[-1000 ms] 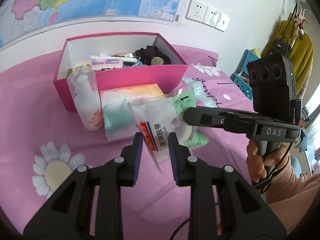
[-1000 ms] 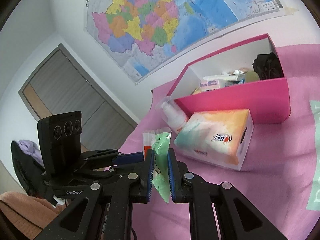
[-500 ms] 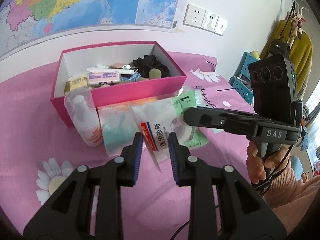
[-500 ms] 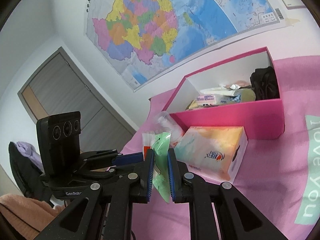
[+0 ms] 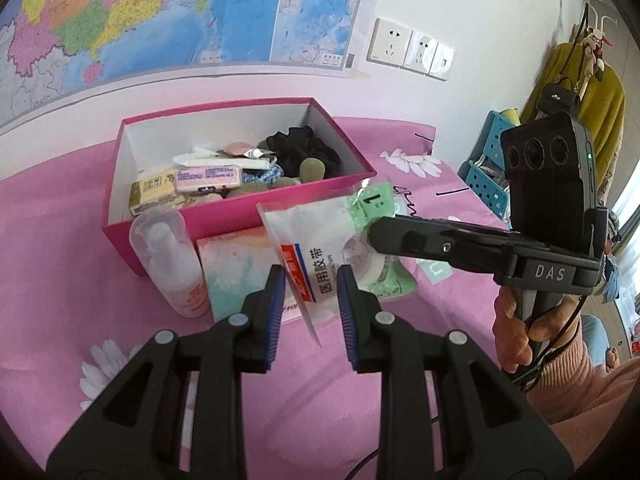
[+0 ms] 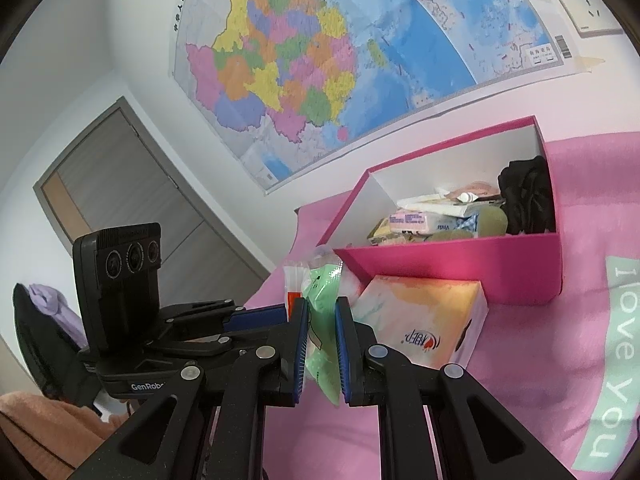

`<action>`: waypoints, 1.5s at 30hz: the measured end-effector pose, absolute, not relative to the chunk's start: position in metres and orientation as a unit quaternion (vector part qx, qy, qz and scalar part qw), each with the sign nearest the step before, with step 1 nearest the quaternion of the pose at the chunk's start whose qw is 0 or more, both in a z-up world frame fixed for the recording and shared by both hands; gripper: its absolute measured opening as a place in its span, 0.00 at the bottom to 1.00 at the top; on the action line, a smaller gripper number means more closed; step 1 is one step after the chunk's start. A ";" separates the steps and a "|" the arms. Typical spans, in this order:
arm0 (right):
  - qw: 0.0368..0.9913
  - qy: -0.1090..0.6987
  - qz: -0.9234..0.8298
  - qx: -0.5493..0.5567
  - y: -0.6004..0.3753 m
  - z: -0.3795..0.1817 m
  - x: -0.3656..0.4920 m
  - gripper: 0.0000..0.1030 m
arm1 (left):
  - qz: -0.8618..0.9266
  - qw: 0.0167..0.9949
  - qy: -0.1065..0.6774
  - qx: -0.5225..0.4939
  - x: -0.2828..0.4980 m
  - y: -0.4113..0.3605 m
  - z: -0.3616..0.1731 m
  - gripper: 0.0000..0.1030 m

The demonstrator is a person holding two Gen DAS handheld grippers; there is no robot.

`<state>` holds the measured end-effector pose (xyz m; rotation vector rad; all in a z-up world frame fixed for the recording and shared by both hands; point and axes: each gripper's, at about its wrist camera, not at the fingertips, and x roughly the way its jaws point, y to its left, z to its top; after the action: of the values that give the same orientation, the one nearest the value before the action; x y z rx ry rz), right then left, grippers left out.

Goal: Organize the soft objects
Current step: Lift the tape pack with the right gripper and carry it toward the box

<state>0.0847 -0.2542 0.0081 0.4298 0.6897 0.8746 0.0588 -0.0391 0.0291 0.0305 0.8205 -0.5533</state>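
Observation:
My left gripper (image 5: 311, 294) is shut on a clear packet of white medical tape (image 5: 316, 254) and holds it in the air. My right gripper (image 6: 320, 336) is shut on a green packet (image 6: 322, 312), which also shows in the left wrist view (image 5: 380, 240) right behind the tape packet. Both packets hang above the pink cloth in front of the pink box (image 5: 240, 216), which holds small packs, sponges and a black scrunchie (image 5: 308, 148). A tissue pack (image 5: 236, 268) lies against the box front.
A white pump bottle (image 5: 172, 260) stands by the box's front left corner. The pink flowered cloth (image 5: 60, 240) covers the surface. A map and wall sockets (image 5: 412, 48) are behind. Blue crates (image 5: 488, 184) and a yellow garment stand at the far right.
Both grippers, still holding their packets, have risen and tilted toward the box, so more of its inside shows. The grips have not changed.

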 end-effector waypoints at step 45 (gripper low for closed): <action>0.841 0.303 0.402 0.196 -0.261 0.026 0.109 0.12 | -0.260 0.890 0.373 0.023 0.091 -0.049 0.049 0.28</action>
<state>0.1090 -0.2607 0.0259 0.4137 0.6409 0.8500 0.0905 -0.0486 0.0494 0.0470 0.7745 -0.5408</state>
